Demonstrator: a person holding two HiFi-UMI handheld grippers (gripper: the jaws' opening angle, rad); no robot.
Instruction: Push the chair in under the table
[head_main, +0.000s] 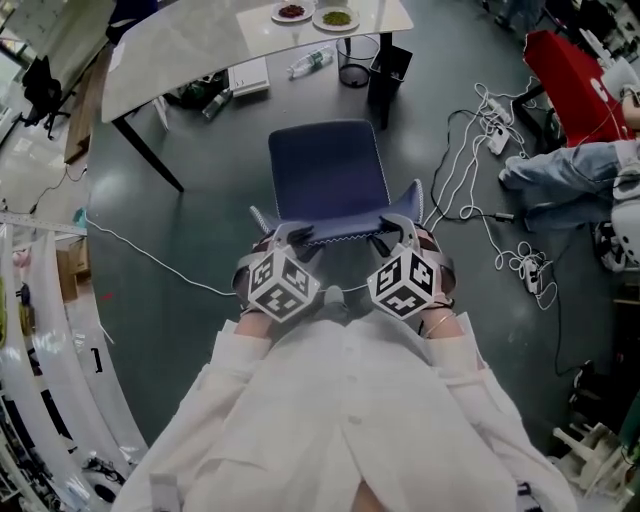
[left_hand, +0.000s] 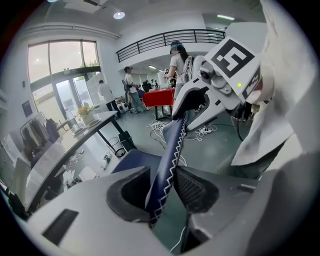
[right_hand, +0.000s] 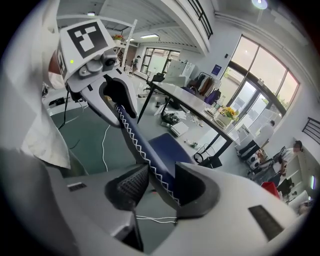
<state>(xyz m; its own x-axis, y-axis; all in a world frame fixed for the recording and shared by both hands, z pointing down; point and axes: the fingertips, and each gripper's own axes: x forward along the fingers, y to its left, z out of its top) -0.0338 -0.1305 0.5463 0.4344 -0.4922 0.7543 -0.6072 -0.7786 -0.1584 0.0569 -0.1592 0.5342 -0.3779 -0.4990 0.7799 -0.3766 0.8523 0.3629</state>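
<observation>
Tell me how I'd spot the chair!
Look for the big pale table at the top. On the grey floor before it stands the chair. It's the only dark blue seat, with white zigzag stitching along its back.

Right gripper (right_hand: 161, 173) is clamped on the blue chair backrest (right_hand: 131, 135), at the edge with white zigzag stitching. Left gripper (right_hand: 114, 106) is farther along the backrest, on the same edge. Chair seat (right_hand: 170, 145) lies beyond the backrest, with the bench (right_hand: 185, 95) past it. White cable (right_hand: 104, 147) lies on the floor beside the backrest.
</observation>
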